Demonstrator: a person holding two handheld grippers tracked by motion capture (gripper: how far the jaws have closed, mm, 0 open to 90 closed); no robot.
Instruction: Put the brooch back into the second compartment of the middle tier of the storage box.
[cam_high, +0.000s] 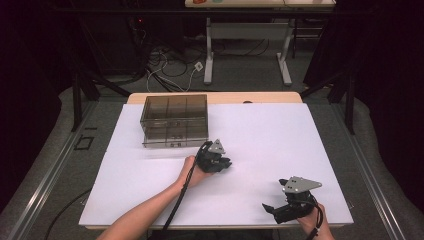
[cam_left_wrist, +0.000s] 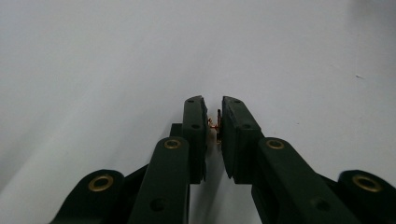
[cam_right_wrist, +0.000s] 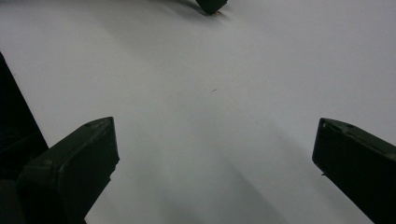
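My left gripper (cam_high: 227, 164) rests low over the middle of the white table sheet (cam_high: 280, 135), held by a hand coming from the lower left. In the left gripper view its jaws stand almost together, pinching a tiny part with red-orange wire bits (cam_left_wrist: 216, 123) against the sheet. My right gripper (cam_high: 270, 212) lies near the front right edge, pointing left. Its jaws stand wide apart with bare sheet between them (cam_right_wrist: 215, 126). At the top of the right gripper view the left gripper's tip (cam_right_wrist: 211, 4) shows with a speck of orange under it.
A dark translucent drawer box (cam_high: 175, 120) stands at the back left of the sheet. The wooden table edge (cam_high: 215, 97) runs behind it. Cables and a desk frame lie on the floor beyond. Dark curtains flank both sides.
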